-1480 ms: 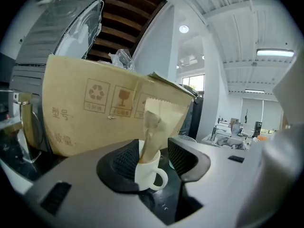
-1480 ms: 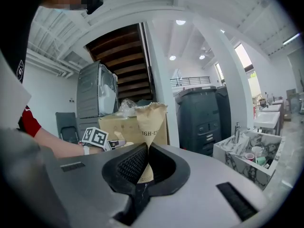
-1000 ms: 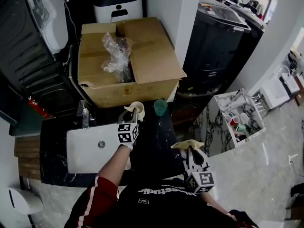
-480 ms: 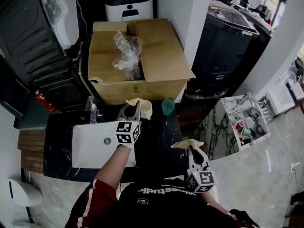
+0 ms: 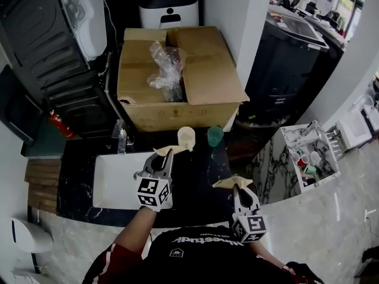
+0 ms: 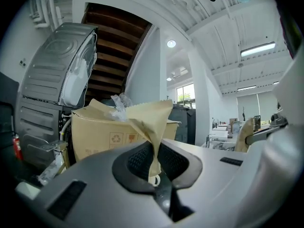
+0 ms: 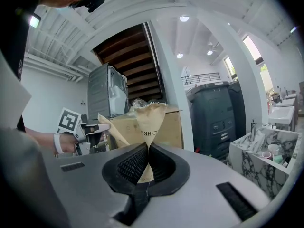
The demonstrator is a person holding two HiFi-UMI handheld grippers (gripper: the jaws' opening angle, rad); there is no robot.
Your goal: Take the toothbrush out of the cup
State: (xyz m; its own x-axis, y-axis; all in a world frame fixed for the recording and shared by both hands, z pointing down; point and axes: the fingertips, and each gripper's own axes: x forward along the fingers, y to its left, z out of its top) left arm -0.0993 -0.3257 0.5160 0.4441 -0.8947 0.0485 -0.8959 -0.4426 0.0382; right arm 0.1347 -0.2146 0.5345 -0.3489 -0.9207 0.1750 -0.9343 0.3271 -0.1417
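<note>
A cream cup (image 5: pixel 186 137) and a green cup (image 5: pixel 215 136) stand on the dark counter in front of the cardboard box. No toothbrush shows in any view. My left gripper (image 5: pixel 168 157) hovers over the counter just short of the cream cup. It is shut on a tan paper piece (image 6: pixel 151 122) with a zigzag edge, which fans out above the pads. My right gripper (image 5: pixel 235 187) is lower right, near the counter's front edge, shut on a printed tan paper piece (image 7: pixel 149 120). In the right gripper view, the left gripper (image 7: pixel 90 128) sits at the left.
A white sink basin (image 5: pixel 112 182) with a faucet (image 5: pixel 120 138) lies left of the left gripper. A large open cardboard box (image 5: pixel 204 76) holding crumpled plastic (image 5: pixel 167 67) stands behind the cups. A marble-pattern stand (image 5: pixel 308 152) with small cups is at the right.
My left gripper has drawn back from the cream cup toward the person and risen, keeping the tan paper. The right gripper has barely shifted.
</note>
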